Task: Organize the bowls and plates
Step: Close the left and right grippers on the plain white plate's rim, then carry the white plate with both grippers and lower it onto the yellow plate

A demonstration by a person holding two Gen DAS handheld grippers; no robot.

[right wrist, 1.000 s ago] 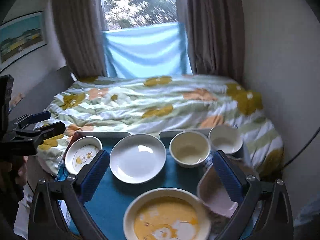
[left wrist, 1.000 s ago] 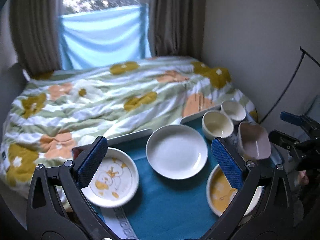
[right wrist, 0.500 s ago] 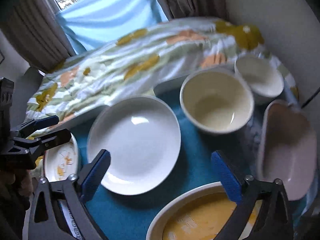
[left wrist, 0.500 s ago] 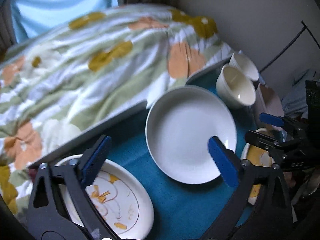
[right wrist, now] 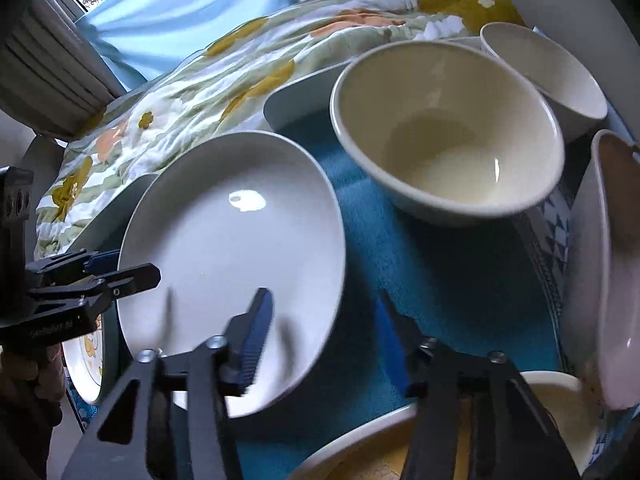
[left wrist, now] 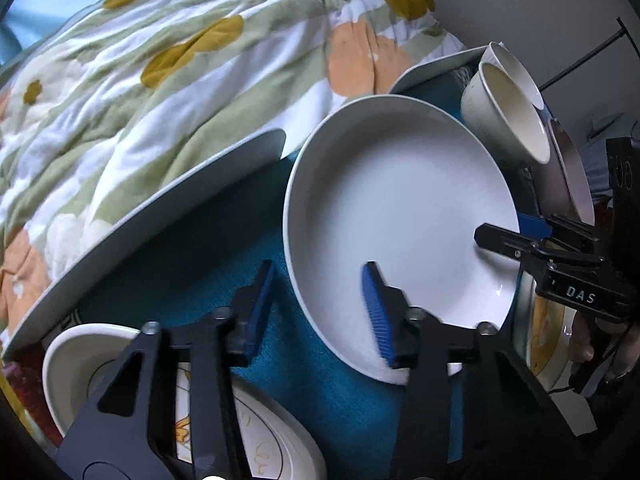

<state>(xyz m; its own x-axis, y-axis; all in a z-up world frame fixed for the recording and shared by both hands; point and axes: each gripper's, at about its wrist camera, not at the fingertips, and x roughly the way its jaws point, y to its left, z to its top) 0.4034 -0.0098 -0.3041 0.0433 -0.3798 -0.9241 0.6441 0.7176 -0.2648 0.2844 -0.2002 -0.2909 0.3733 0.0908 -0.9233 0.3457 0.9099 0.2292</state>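
Left tongs [left wrist: 316, 312], right tongs [right wrist: 324, 340], jaws closing

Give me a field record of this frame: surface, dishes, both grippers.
surface: blue mat, next to a floral bedspread
centre: white plate, empty
behind it: cream bowl, small white bowl
right side: pink dish
near edge: yellow-patterned plate
left side: printed plate
left gripper: jaws just been closing, astride the white plate's near-left rim, pads not pressing
right gripper: jaws just been closing, astride its near-right rim, pads not pressing
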